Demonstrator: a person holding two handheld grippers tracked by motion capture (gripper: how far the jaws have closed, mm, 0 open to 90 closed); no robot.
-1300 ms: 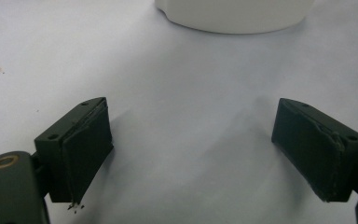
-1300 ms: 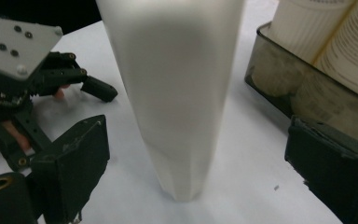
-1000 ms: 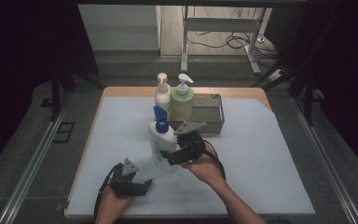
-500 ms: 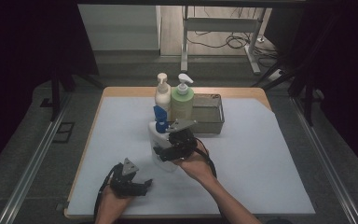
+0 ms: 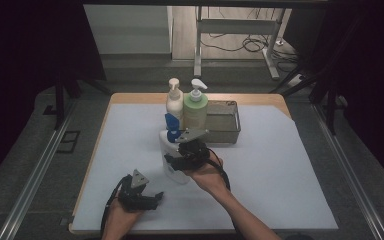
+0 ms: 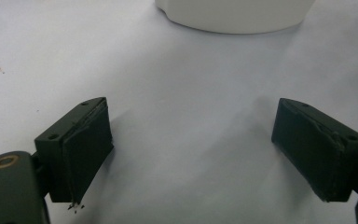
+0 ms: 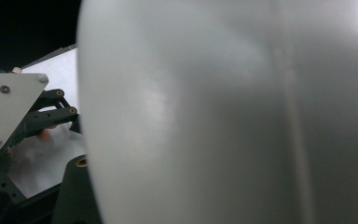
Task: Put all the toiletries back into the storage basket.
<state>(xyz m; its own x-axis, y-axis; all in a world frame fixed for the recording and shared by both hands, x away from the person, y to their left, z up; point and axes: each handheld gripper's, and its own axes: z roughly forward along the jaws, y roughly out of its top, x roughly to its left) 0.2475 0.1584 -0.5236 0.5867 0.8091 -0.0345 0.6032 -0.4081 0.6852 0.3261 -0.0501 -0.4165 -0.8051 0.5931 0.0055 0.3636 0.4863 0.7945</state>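
A white bottle (image 5: 173, 175) with a blue pump (image 5: 171, 122) stands upright mid-table. My right gripper (image 5: 176, 161) reaches it from the right. Its jaws have just been closing with the bottle between them, and they now press on its body. The right gripper view looks straight at the bottle's pale wall (image 7: 223, 116) from very close. My left gripper (image 5: 155, 196) rests open on the white mat near the front left, with nothing between its pads (image 6: 88, 140). The bottle's base (image 6: 233, 14) shows just beyond them.
A cream pump bottle (image 5: 174, 102) and a green pump bottle (image 5: 195, 111) stand close behind the white one. A metal tray (image 5: 223, 134) sits to their right. The white mat (image 5: 280, 165) covers the wooden table.
My right gripper has slid left onto the white bottle and its jaws have narrowed around it. The left gripper has stayed where it was.
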